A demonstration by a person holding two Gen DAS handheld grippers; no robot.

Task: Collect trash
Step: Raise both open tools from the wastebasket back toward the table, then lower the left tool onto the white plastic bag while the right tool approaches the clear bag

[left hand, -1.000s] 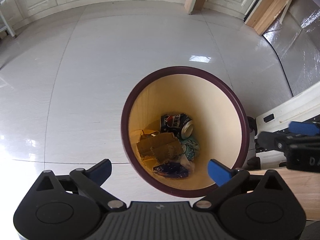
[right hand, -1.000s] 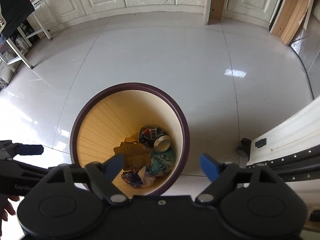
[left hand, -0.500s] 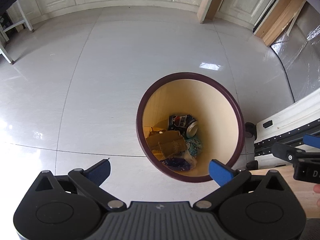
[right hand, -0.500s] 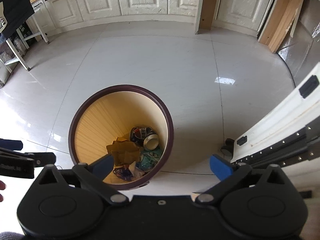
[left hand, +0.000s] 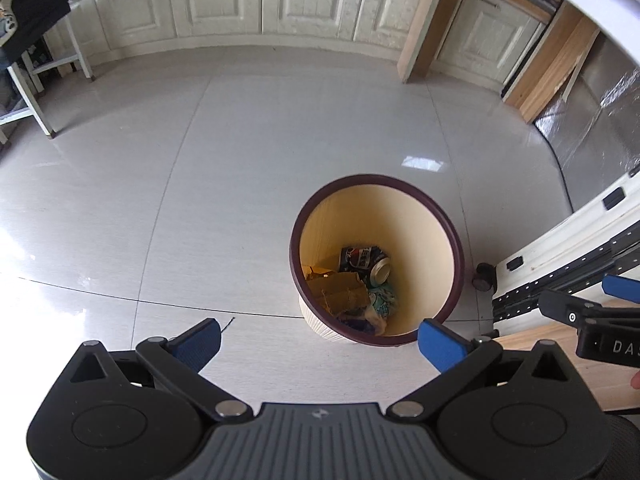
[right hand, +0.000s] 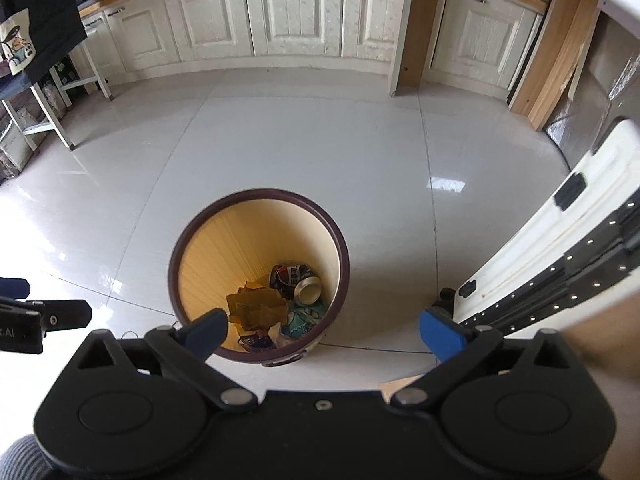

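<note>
the grey tile floor (left hand: 240,184) spreads wide and bare up to the white cabinets (right hand: 288,12). the round bin (left hand: 456,248) with dark rim stands near a white table frame (right hand: 568,248). inside it lie torn cardboard (left hand: 340,290) and a crushed can (right hand: 298,280). the left gripper (left hand: 320,340) and right gripper (right hand: 324,330) hang above, both spread apart and carrying nothing.

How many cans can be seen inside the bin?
1 sure: a dark can lying at the bottom of the bin, beside cardboard. The teal item may be another; more could be hidden.
</note>
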